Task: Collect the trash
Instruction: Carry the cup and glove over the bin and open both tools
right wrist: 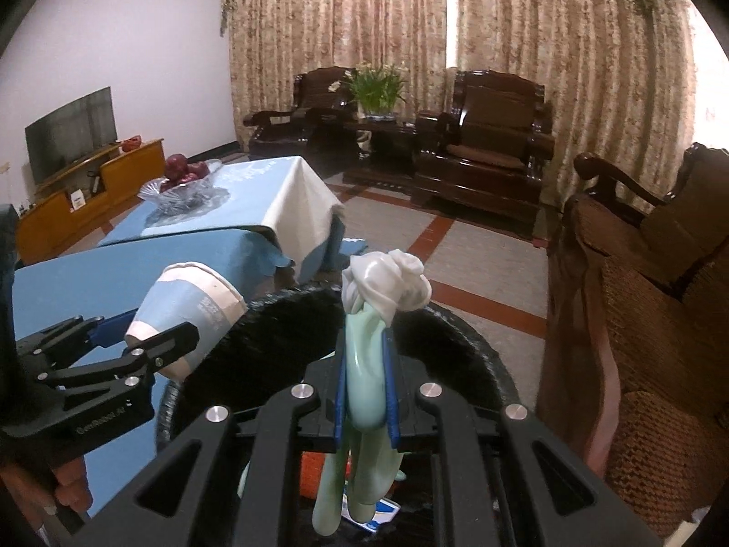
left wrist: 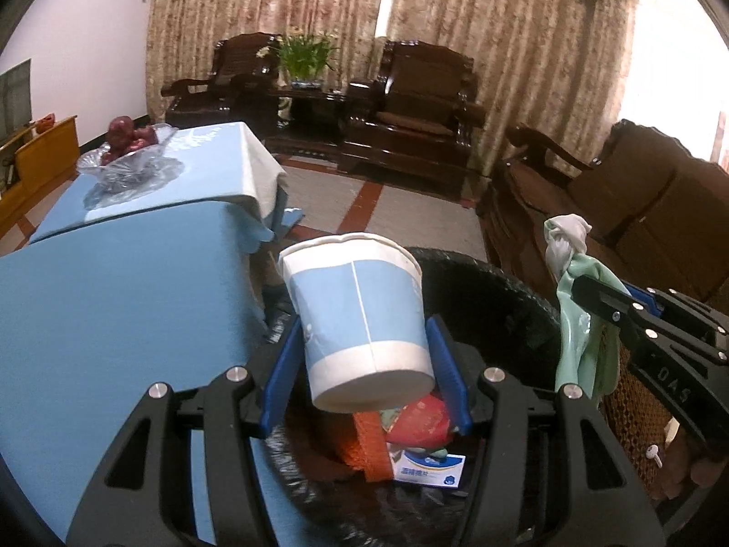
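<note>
My left gripper (left wrist: 364,364) is shut on a blue and white paper cup (left wrist: 360,319), tilted with its mouth away from me, above a black bin (left wrist: 501,282). The cup also shows at the left of the right wrist view (right wrist: 191,305). My right gripper (right wrist: 367,383) is shut on a crumpled pale green glove (right wrist: 364,364) with a white knotted top, held over the bin (right wrist: 282,332). The glove shows in the left wrist view (left wrist: 578,319) too. Inside the bin lie a red wrapper (left wrist: 419,424), an orange piece (left wrist: 369,451) and a blue and white packet (left wrist: 430,469).
A table with a blue cloth (left wrist: 114,319) stands left of the bin, with a glass fruit bowl (left wrist: 132,155) at its far end. A brown sofa (right wrist: 647,319) is close on the right. Dark wooden armchairs (left wrist: 428,105) and a plant stand by the curtains.
</note>
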